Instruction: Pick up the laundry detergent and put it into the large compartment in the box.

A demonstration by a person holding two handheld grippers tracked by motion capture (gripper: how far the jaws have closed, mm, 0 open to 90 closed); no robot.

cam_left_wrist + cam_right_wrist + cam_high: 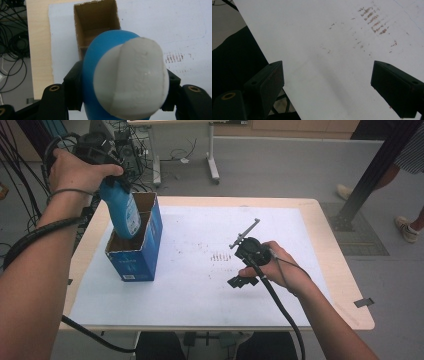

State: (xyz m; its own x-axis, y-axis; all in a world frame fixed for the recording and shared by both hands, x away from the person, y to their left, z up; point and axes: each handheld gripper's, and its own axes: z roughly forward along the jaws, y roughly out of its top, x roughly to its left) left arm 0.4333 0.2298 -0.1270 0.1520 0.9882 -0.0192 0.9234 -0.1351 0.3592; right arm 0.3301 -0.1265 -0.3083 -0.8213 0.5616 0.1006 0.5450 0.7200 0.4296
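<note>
Over white table [200, 285], left tool [122, 100] clamps blue bottle [121, 210].

A pale wooden table [345, 285] topped with a white sheet [210, 285] stands on a grey floor [280, 165], with tangled black cables [20, 150] at the left, a white-legged desk [212, 165] behind and a dark post [372, 170] at right

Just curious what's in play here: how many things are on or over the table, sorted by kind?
Bottles: 1, a blue bottle with a white cap, held in the left gripper over the box.
Boxes: 1, an open blue box.
Grippers: 2, left and right gripper, whose jaws are open with nothing between them.
Total: 4
</note>
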